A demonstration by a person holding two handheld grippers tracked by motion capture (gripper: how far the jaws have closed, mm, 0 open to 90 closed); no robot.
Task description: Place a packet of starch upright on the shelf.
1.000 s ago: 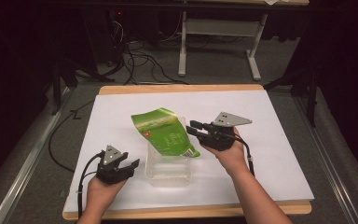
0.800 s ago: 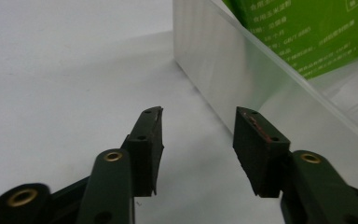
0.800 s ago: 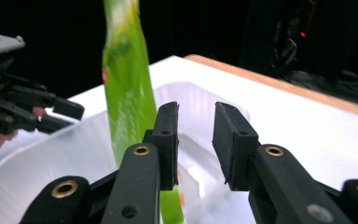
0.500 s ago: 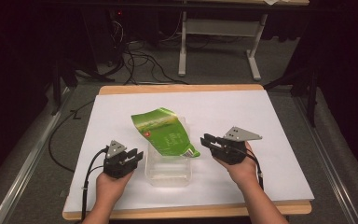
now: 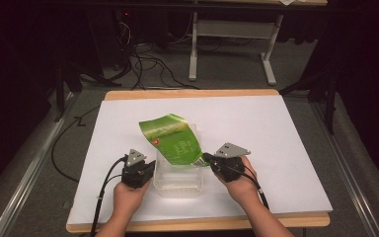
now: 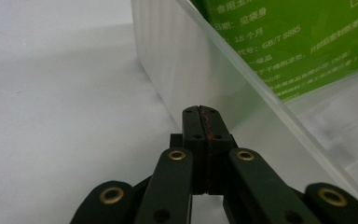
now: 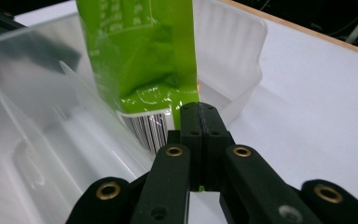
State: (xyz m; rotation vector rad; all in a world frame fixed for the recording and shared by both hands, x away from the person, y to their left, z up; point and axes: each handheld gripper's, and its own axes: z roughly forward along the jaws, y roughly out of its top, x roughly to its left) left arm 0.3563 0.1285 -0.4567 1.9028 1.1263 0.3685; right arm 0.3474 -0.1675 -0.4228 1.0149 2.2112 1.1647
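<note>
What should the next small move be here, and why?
Probably reopen the right gripper and pinch the green bag by the corner just ahead of its tips. Both grippers' jaws have just closed, nothing visibly between them. The left gripper sits beside the clear container, and the bag leans half out of it.

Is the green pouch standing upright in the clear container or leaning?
Leaning. The green pouch has its lower end inside the clear plastic container and slants across the rim, its top tilted toward the table's far left.
</note>
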